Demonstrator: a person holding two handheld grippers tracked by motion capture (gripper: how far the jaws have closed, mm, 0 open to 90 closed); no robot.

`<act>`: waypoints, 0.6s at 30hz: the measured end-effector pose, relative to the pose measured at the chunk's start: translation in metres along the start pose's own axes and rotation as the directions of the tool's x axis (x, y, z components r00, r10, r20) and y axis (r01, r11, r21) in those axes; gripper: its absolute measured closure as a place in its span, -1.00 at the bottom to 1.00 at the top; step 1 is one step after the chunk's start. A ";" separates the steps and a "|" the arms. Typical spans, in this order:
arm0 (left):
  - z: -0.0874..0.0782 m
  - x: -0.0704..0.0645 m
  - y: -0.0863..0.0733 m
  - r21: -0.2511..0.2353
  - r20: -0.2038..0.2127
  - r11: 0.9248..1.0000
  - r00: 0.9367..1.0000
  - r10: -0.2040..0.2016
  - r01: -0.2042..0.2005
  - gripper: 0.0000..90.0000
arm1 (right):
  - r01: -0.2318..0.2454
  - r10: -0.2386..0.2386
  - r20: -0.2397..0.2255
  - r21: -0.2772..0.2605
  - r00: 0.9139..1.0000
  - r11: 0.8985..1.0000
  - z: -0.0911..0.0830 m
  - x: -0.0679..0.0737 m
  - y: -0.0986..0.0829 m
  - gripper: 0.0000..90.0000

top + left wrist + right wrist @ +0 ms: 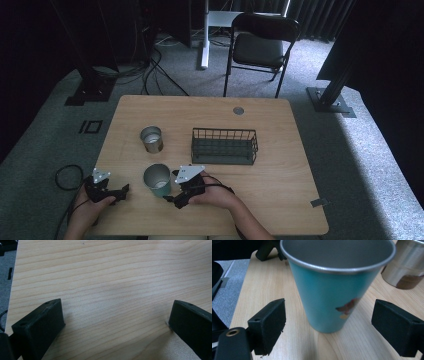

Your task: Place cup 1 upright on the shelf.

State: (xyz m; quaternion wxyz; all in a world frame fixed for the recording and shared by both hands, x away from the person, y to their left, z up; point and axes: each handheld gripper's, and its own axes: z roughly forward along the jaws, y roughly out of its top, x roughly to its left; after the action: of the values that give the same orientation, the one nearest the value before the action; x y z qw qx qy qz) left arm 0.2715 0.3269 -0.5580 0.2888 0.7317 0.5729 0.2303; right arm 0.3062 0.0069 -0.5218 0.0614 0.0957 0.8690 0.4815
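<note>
Two metal cups stand on the wooden table (280, 165). The teal cup (329, 290) is upright near the front edge, and the right gripper (329, 322) is around its lower part with the jaws wide apart, one on each side, not touching the wall. In the high view this cup (157, 180) is just left of the right gripper (181, 192), which a hand (217, 195) holds low over the table. The silver cup (151, 139) stands farther back, well apart from the wire basket (225, 146) at its right. The left gripper (112, 192) is near the left front corner, also released; in the left gripper view its jaws are spread over bare wood.
</note>
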 end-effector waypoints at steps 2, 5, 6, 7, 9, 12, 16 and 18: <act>0.000 0.000 0.000 0.000 0.000 1.000 1.000 0.000 0.000 -0.99 | 0.016 -0.016 0.005 -0.006 1.000 1.000 0.002 0.000 0.001 -0.73; 0.000 0.000 0.000 0.000 0.000 1.000 1.000 0.000 0.000 -0.99 | 0.008 -0.008 -0.001 -0.014 1.000 1.000 0.005 -0.001 0.003 -0.73; 0.000 0.000 0.000 0.000 0.000 1.000 1.000 0.000 0.000 -0.99 | 0.009 -0.009 -0.005 -0.014 1.000 1.000 0.006 0.000 0.003 -0.73; 0.000 0.000 0.000 0.000 0.000 1.000 1.000 0.000 0.000 -0.99 | 0.007 -0.007 -0.009 -0.015 1.000 1.000 0.007 0.000 0.004 -0.74; 0.000 0.000 0.000 0.000 0.000 1.000 1.000 0.000 0.000 -0.99 | 0.011 -0.011 -0.013 -0.016 1.000 1.000 0.010 0.000 0.005 -0.74; 0.000 0.000 0.000 0.000 0.000 1.000 1.000 0.000 0.000 -0.99 | 0.008 -0.008 -0.013 -0.028 1.000 1.000 0.013 -0.001 0.007 -0.74; 0.000 0.000 0.000 0.000 0.000 1.000 1.000 0.000 0.000 -0.99 | 0.002 -0.003 -0.016 -0.038 1.000 0.999 0.016 -0.002 0.010 -0.74; 0.000 0.000 0.000 0.000 0.000 1.000 1.000 0.000 0.000 -0.99 | 0.003 -0.004 -0.020 -0.041 1.000 0.999 0.017 -0.002 0.011 -0.75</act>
State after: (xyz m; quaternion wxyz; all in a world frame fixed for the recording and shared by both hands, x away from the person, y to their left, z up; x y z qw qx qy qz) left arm 0.2715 0.3269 -0.5580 0.2887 0.7317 0.5729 0.2303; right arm 0.3128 0.0262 -0.5220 0.0555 0.0882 0.8598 0.4999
